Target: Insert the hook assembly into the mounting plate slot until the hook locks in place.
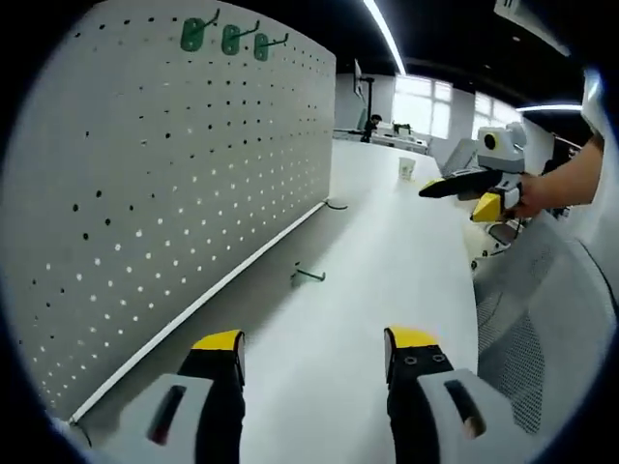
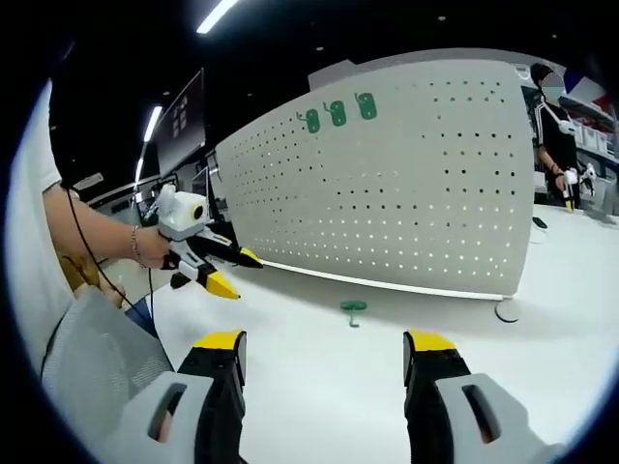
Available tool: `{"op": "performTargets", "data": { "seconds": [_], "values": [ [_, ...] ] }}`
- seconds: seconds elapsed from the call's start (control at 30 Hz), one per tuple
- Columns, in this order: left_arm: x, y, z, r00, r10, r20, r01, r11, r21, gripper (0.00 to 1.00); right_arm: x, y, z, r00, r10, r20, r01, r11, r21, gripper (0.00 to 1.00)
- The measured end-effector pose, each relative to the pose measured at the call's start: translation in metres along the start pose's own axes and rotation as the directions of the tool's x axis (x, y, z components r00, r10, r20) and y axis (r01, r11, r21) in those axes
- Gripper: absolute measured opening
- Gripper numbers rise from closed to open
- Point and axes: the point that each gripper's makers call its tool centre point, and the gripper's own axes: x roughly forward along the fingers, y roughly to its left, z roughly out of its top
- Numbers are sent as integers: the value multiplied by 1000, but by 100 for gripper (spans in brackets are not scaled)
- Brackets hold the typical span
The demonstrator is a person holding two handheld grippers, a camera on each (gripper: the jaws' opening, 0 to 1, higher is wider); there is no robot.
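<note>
L gripper (image 1: 314, 360): jaws stood wide apart, nothing between them, held above the white table (image 1: 387, 280); yellow-tipped fingers (image 1: 221, 340) aimed down the tabletop.
R gripper (image 2: 324, 360): jaws spread wide too, nothing gripped, aimed at the pegboard (image 2: 406, 184).
Loose hook (image 1: 308, 275): green, lay on the table near the foot of the board, ahead of the L jaws & well apart from them; in the right gripper view it (image 2: 353, 309) lay just in front of the board's bottom rail, ahead of the R jaws.
Pegboard: white perforated panel, upright along the table edge; ran down the left side of the left gripper view (image 1: 174, 174).
Mounted hooks (image 1: 229, 37): 3 green ones in a row near the board's top edge; same 3 in the right gripper view (image 2: 337, 113).
Other gripper, left gripper view: R gripper (image 1: 474, 186) came in from the right, hand (image 1: 546, 193) on it, held over the far table; jaw gap there hard to judge.
Other gripper, right gripper view: L gripper (image 2: 227, 271) at left, jaws looked parted.
Cup (image 1: 407, 168): small, far down the table.
Background: person (image 2: 556, 126) stood at far right.
</note>
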Motion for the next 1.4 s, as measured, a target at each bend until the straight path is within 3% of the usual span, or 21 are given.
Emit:
{"op": "performTargets", "data": {
  "seconds": [0.27, 0.73, 1.13, 1.4],
  "values": [
    [22, 8, 3, 1000, -20, -22, 19, 1000, -16, 58, -5, 1, 1, 1000, -10, 4, 10, 1000, 0, 64],
    [49, 16, 0, 995, -50, -91, 54, 997, 45, 59, -12, -2, 2, 1000, -29, 11, 28, 1000, 8, 63],
    [75, 16, 5, 986, -79, -144, 94, 991, 100, 58, -15, -1, 2, 999, -33, 0, 33, 999, -1, 63],
    [95, 21, 0, 974, -77, -214, 110, 983, 145, 58, -17, 2, -1, 999, -33, -15, 33, 999, -4, 63]
  ]
}}
